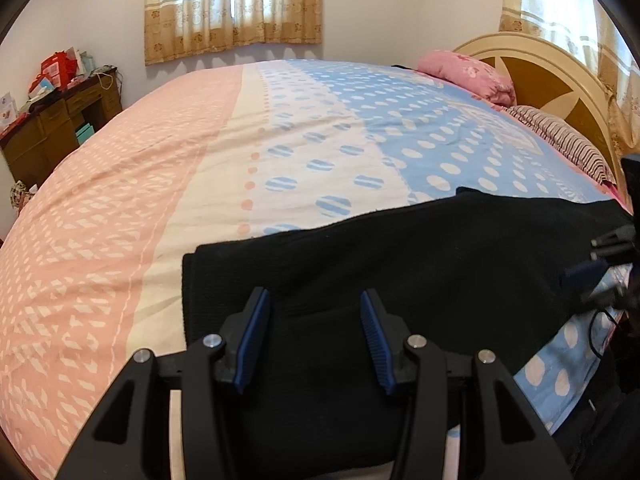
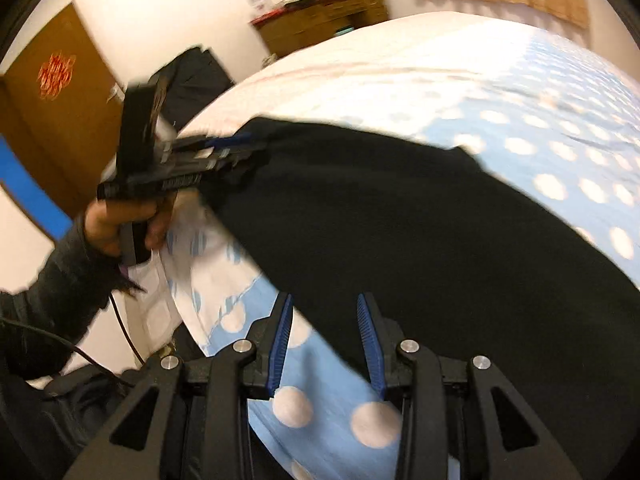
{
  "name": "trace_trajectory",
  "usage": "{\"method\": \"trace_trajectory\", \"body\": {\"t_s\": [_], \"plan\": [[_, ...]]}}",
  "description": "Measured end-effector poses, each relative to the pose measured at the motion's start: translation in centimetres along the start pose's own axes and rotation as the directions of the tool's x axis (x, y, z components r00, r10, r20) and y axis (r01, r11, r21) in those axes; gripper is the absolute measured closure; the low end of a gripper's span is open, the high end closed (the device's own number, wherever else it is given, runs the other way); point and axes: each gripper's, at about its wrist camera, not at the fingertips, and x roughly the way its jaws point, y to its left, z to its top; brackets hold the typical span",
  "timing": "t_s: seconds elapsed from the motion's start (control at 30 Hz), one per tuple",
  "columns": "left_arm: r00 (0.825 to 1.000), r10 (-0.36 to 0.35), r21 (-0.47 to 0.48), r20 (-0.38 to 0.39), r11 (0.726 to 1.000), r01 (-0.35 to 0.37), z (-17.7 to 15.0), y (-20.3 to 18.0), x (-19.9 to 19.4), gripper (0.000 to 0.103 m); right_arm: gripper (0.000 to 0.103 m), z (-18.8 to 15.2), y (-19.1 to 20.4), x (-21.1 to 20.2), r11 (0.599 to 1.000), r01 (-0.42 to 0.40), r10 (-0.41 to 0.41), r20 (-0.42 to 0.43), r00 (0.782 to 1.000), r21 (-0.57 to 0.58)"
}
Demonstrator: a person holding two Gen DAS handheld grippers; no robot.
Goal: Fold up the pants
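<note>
Lying across the near edge of the bed (image 1: pixel 192 168), a pair of black pants (image 1: pixel 400 264) is spreading flat over the patterned bedsheet (image 1: pixel 320 140), its length running along that edge toward the headboard (image 1: pixel 560 80) end.

- Pants: dark knit fabric, folded into a long band; one square end is sitting where the cream band of the sheet meets the blue dotted part, the other end is reaching toward the headboard corner.
- Left gripper (image 1: pixel 316 340): jaws are standing apart over the pants near the square end, blue pads clear of the cloth, nothing pinched between them. From the right wrist view the same tool (image 2: pixel 240 146) is appearing in a hand (image 2: pixel 124 220) with a dark sleeve (image 2: pixel 52 272), its tip at the end of the pants; whether it is touching the cloth there cannot be told.
- Right gripper (image 2: pixel 324 344): jaws are parted, hovering over the near edge of the bed where the black fabric meets the blue dotted sheet; nothing is being clamped. The view is blurred.
- Pillows: a pink pillow (image 1: pixel 468 74) and a striped pillow (image 1: pixel 568 144) are resting at the headboard end.
- Room: a wooden desk (image 1: pixel 52 128) with red boxes (image 1: pixel 58 68) is standing beyond the far corner of the bed; curtains (image 1: pixel 232 8) are hanging on the wall behind; a brown door (image 2: pixel 56 112) is showing in the right wrist view.
</note>
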Motion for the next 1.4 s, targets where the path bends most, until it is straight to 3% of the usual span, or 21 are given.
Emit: {"method": "trace_trajectory", "body": {"t_s": [0.07,0.23,0.33,0.5,0.63,0.77,1.03,1.07,1.1,1.13,1.27,1.4], "plan": [[1.000,0.002,-0.008,-0.002,1.000,-0.002,0.1,0.0,0.1,0.052,0.067,-0.8,0.2,2.2,1.000,0.015,-0.015,-0.073,0.997,0.002],[1.000,0.007,-0.022,-0.005,1.000,-0.007,0.1,0.1,0.2,0.051,0.067,-1.6,-0.1,2.0,0.998,-0.012,0.014,-0.037,0.999,0.059],[1.000,0.011,-0.013,-0.005,1.000,-0.012,0.1,-0.3,0.3,0.044,0.067,-1.4,-0.8,1.3,0.995,-0.033,0.037,-0.043,0.998,0.091],[0.999,0.031,-0.008,-0.011,0.999,-0.031,0.2,-1.1,0.5,0.035,0.067,-0.5,-1.3,-1.9,0.995,0.020,-0.026,0.059,0.998,0.096],[0.999,0.041,0.001,-0.016,0.999,-0.041,0.3,-1.7,0.7,0.025,0.064,-0.9,-3.0,-3.2,0.985,0.116,-0.124,0.063,0.990,0.125],[0.998,0.058,0.022,-0.024,0.998,-0.057,0.3,-2.3,1.0,0.019,0.063,-2.4,-5.3,-2.8,0.972,0.148,-0.155,0.025,0.988,0.185],[0.994,0.104,0.058,-0.044,0.993,-0.101,0.4,-3.5,1.4,0.012,0.063,-2.6,-5.3,-3.5,0.972,0.102,-0.122,0.087,0.989,0.210],[0.993,0.112,0.055,-0.046,0.992,-0.110,0.5,-3.6,1.3,0.012,0.057,-2.7,-5.4,-4.0,0.969,0.100,-0.125,0.100,0.987,0.225],[0.992,0.118,0.045,-0.049,0.992,-0.115,0.7,-3.8,1.1,0.012,0.048,-2.9,-5.6,-4.5,0.967,0.102,-0.132,0.116,0.984,0.235],[0.992,0.118,0.034,-0.044,0.993,-0.117,0.9,-4.1,0.7,0.012,0.045,-3.1,-5.9,-5.6,0.962,0.108,-0.147,0.144,0.979,0.249],[0.995,0.095,0.039,0.018,0.995,-0.096,1.6,-5.9,-1.1,0.011,0.045,-4.5,-8.0,-10.0,0.933,0.163,-0.240,0.217,0.946,0.320],[0.999,0.040,0.080,0.033,0.996,-0.042,2.5,-8.7,-1.2,0.011,0.045,-7.6,-11.5,-15.9,0.866,0.225,-0.370,0.270,0.889,0.447]]}}
